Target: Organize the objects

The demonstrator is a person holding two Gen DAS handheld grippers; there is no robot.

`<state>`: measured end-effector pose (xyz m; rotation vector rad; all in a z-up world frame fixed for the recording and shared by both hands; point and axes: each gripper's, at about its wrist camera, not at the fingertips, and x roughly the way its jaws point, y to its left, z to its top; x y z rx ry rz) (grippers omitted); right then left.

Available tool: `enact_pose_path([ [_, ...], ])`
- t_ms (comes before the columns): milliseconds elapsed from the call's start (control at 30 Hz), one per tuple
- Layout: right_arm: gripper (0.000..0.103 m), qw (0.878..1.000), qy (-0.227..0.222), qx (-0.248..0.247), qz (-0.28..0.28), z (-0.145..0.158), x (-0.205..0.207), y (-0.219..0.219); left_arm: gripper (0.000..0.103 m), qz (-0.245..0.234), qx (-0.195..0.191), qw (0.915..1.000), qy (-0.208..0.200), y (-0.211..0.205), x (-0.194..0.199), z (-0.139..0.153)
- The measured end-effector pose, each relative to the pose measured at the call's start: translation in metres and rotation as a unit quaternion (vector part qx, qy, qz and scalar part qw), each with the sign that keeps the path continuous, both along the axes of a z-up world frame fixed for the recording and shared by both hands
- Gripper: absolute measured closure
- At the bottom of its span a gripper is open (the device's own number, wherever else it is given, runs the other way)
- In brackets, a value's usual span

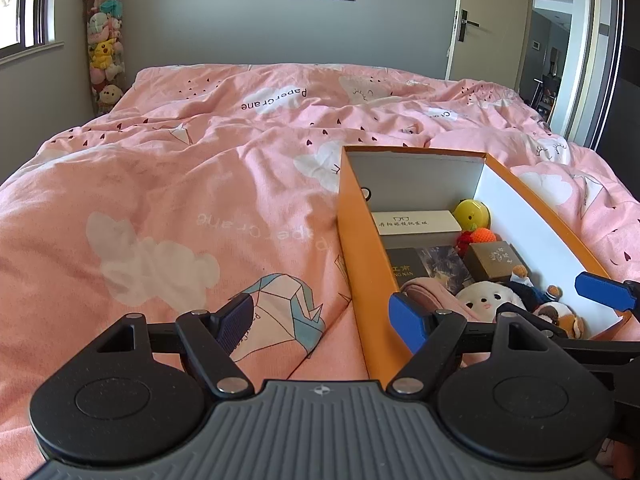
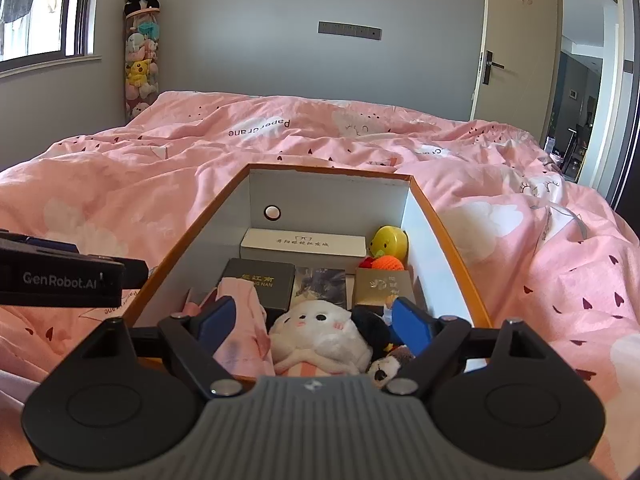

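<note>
An orange box (image 1: pixel 356 240) with white inner walls lies on the pink bed. It holds a white plush (image 2: pixel 320 332), a pink cloth (image 2: pixel 244 320), a dark doll (image 2: pixel 372 330), a dark box (image 2: pixel 260 284), a brown box (image 2: pixel 382 286), a long white case (image 2: pixel 304 246), a yellow toy (image 2: pixel 388 242) and an orange knitted ball (image 2: pixel 390 264). My right gripper (image 2: pixel 314 322) hangs open over the box's near end, the white plush lying loose between its fingers. My left gripper (image 1: pixel 322 320) is open and straddles the box's left wall without touching it.
The pink duvet (image 1: pixel 180 200) spreads wide to the left of and behind the box. A tall column of plush toys (image 1: pixel 105 52) stands in the far left corner. An open door (image 1: pixel 492 20) is at the far right. The left gripper's black housing (image 2: pixel 60 280) sits beside the box's left wall.
</note>
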<state>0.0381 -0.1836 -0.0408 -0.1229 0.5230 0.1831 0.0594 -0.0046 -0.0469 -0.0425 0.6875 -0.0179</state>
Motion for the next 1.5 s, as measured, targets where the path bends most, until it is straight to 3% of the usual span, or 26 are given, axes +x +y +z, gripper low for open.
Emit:
enact_pose_path([
  [1500,0.016,1.0,0.007,-0.003,0.003,-0.0049,0.0021,0.0007,0.013,0.004,0.001,1.0,0.008,0.0002,-0.0027,-0.0025],
])
